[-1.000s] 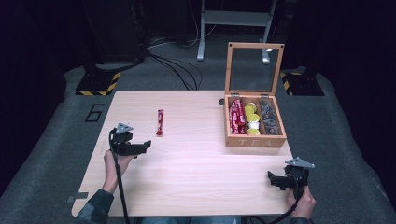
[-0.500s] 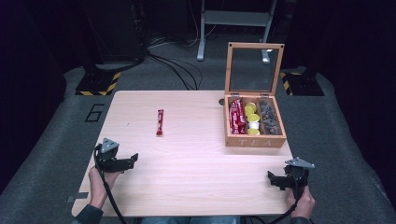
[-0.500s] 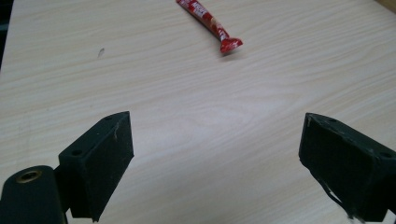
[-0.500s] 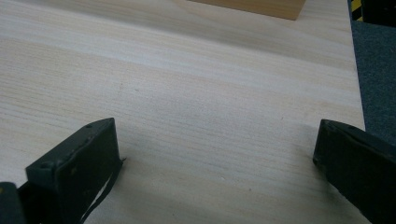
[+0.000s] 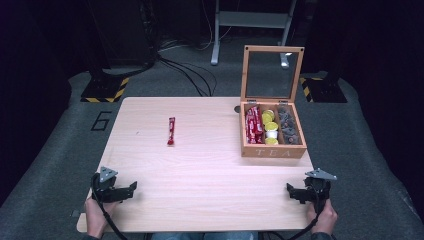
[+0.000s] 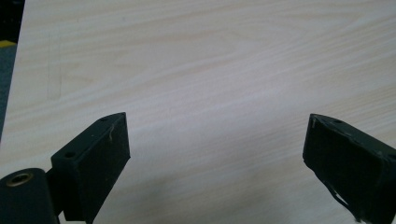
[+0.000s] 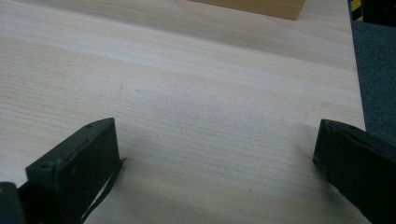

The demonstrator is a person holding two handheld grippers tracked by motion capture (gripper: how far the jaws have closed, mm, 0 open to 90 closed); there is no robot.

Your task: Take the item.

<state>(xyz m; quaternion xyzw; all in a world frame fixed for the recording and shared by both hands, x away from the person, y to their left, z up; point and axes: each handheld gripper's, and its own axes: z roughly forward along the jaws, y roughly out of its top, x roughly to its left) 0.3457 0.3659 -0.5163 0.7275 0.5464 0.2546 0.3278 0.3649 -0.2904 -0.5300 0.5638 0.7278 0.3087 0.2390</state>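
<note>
We see pale wooden tabletop (image 5: 210, 165). Open tea box (image 5: 272, 151) at far right, lid up, compartments already stocked. We judge work barely begun: red packet (image 5: 171, 131) lies alone mid-left, well apart from box, not yet picked up. Left gripper (image 5: 131, 187) and right gripper (image 5: 290, 189) at near corners, jaws wide apart, holding nothing.

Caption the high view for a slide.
Both open grippers, left gripper and right gripper, rest near the table's front edge; red packet lies loose, tea box open.
</note>
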